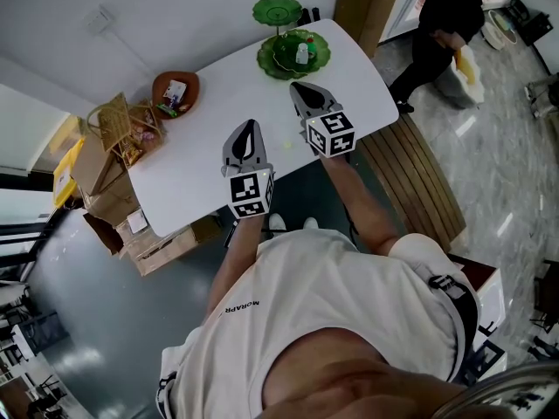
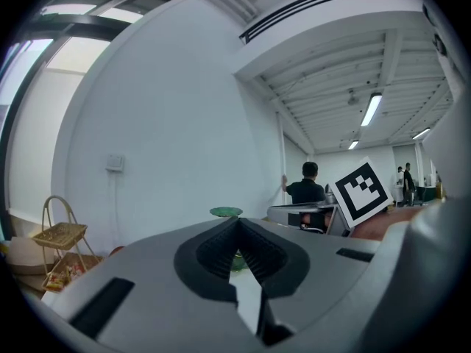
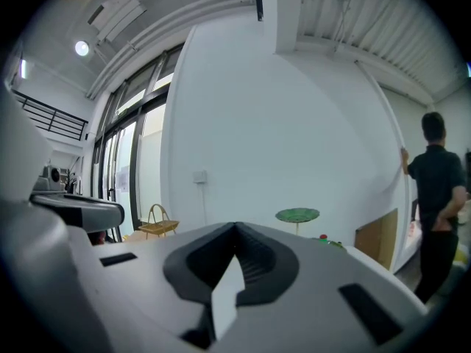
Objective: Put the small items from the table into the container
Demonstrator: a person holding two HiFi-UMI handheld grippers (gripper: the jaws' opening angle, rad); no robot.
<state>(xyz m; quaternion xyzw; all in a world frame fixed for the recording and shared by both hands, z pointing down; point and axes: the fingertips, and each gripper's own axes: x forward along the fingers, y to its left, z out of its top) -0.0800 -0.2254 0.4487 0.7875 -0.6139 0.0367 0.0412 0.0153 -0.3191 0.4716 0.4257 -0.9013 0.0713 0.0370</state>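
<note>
The white oval table carries a green two-tier dish at its far end. The right gripper and the left gripper both point towards it, jaws closed and empty. A small pale item lies on the table between them, behind both tips. Neither hand is clearly nearer.

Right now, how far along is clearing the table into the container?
Done: the brown bowl holds a few small items, the green tiered tray a small bottle. In hand: nothing; left tongs and right tongs are shut and empty above the table. Left: maybe one pale speck on it, too small to identify.
</note>
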